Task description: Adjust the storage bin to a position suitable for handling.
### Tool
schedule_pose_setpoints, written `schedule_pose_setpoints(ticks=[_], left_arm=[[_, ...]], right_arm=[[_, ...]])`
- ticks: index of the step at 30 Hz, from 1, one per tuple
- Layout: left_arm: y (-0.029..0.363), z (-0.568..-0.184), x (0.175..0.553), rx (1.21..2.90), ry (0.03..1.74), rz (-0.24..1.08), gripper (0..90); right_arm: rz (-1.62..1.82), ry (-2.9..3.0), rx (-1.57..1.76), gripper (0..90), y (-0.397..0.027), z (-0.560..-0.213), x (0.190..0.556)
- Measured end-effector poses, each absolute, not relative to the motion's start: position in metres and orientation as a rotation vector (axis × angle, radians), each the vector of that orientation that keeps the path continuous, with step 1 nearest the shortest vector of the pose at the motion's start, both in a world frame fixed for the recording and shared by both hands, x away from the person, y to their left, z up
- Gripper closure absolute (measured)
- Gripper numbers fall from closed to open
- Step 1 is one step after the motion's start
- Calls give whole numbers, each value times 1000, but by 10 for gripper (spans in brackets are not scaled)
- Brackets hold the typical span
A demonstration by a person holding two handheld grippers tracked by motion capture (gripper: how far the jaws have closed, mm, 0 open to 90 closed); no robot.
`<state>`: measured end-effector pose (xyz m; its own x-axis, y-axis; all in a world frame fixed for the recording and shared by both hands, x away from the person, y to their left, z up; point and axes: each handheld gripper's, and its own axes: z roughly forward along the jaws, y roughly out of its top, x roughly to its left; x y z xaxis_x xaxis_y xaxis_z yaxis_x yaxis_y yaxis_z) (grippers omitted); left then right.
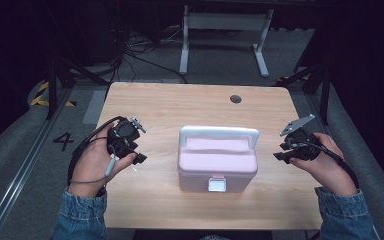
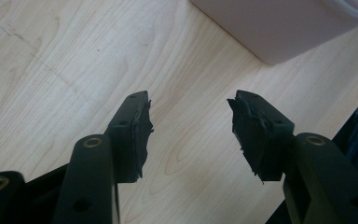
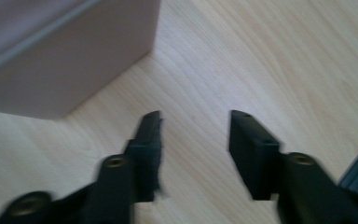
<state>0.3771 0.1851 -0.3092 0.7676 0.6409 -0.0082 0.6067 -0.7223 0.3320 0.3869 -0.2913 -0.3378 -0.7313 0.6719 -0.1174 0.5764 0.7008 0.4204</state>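
While both grippers hang either side of it, the pink box sits shut in the middle of the table, white handle folded along its far top edge and white latch facing the person. Nothing is in hand yet. The left gripper hovers just off the box's left side, jaws spread wide and empty, bare wood between them in its own view. The right gripper waits off the right side, jaws parted just as wide, gripping nothing; its view is smeared, so I can't say quite how near the box wall its tips are.

This reads as the approach, before any contact. The next move looks like a choice: close in on the front latch to pop it, or go for the handle. Either calls for one gripper to swing round to the target while the other steadies the box, since a light plastic case will likely slide on smooth wood.

That tabletop is pale wood grain with a dark round hole near the far edge. Beyond it lie grey carpet, loose cables, a white desk frame and yellow-black floor tape in a dark room.
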Motion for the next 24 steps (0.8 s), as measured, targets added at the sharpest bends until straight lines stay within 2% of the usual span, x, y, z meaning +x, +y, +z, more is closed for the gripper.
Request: schedule_pose_setpoints(ticks=[5, 9, 13, 15, 18, 21, 24], left_arm=[[182, -307, 376, 2651, 1031, 205, 461], [176, -303, 375, 2643, 935, 115, 483], [172, -298, 375, 2618, 860, 161, 475], [171, -297, 375, 2595, 849, 127, 455], [170, -297, 376, 2591, 827, 109, 464], [164, -294, 376, 2559, 776, 195, 472], [157, -291, 377, 2530, 702, 170, 499]], right_arm=[[559, 2703, 1016, 656, -295, -336, 385], [631, 2734, 1033, 652, -300, -335, 385], [639, 2719, 1033, 636, -303, -335, 382], [649, 2705, 1042, 633, -305, -334, 380], [663, 2697, 1052, 634, -307, -334, 378], [665, 2705, 1066, 636, -310, -336, 375], [663, 2701, 1073, 634, -312, -338, 373]])
